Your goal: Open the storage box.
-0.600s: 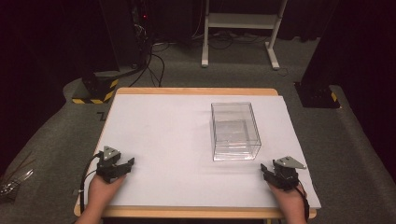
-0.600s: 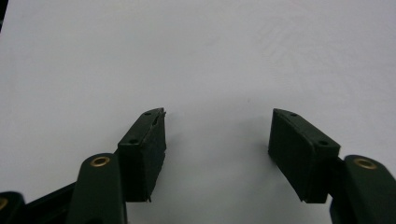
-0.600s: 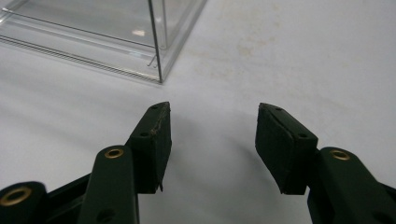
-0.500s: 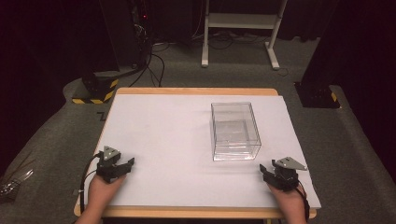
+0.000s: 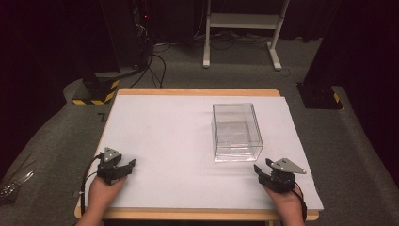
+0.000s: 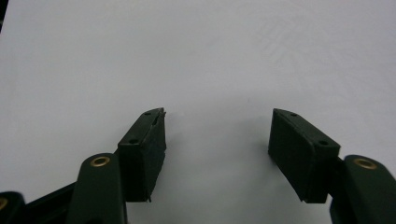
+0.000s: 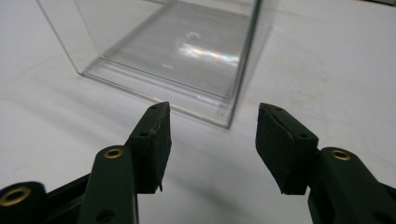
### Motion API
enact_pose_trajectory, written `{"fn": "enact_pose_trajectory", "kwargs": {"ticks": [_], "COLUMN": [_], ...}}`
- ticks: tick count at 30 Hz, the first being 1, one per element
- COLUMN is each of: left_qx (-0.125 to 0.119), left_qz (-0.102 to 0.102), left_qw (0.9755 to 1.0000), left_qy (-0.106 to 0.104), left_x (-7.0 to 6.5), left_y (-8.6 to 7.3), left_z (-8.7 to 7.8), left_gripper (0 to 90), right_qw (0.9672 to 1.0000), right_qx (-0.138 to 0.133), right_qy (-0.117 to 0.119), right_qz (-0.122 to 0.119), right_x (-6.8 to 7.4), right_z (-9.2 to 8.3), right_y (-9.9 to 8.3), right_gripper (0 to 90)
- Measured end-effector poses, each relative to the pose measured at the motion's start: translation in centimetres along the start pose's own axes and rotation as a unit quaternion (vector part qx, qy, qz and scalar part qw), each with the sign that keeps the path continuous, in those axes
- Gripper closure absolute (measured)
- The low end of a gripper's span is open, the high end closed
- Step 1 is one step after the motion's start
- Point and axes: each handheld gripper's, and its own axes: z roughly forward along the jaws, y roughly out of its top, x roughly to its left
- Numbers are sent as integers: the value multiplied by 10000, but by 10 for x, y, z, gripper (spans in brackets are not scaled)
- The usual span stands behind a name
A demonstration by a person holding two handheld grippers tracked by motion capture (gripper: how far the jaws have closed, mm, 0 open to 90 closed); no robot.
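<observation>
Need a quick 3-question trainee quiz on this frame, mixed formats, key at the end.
1. True or false: the clear box has something inside it.
2. Which gripper is nearer the clear box: A) left gripper B) right gripper
3. Fill in: both grippers' jaws stand ____, with nothing between them.

Key:
1. False. The high view and the right gripper view show bare clear walls and floor.
2. B. The right gripper view has a box corner just ahead of the jaws; the left gripper view looks onto the white table top.
3. Open.
</observation>
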Motion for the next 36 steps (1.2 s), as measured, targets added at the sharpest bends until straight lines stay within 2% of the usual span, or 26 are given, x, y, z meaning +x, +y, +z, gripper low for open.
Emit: {"fn": "enact_pose_trajectory", "kwargs": {"ticks": [6,11,19,22,25,26,28,36], "left_qx": [1,1,1,-1,0,2,0,0], "left_qz": [11,11,10,10,6,8,1,-1], "left_qw": [10000,10000,10000,10000,10000,10000,10000,10000], "left_qy": [8,4,4,7,6,8,9,15], "left_x": [0,0,0,0,0,0,0,0], "left_y": [0,0,0,0,0,0,0,0], "left_z": [0,0,0,0,0,0,0,0], "left_gripper": [369,369,368,369,369,369,369,369], "right_qw": [9993,9989,9989,9983,9983,9971,9960,9959], "right_qx": [-149,-202,-271,-317,-328,-405,-467,-523], "right_qy": [306,368,381,481,475,638,753,736], "right_qz": [-168,-231,-72,-33,4,90,140,-35], "right_x": [9,9,5,2,2,-1,-3,7], "right_z": [1,5,14,18,19,18,17,21], "right_y": [13,21,32,36,37,36,35,44], "right_gripper": [478,485,479,481,474,487,500,505]}}
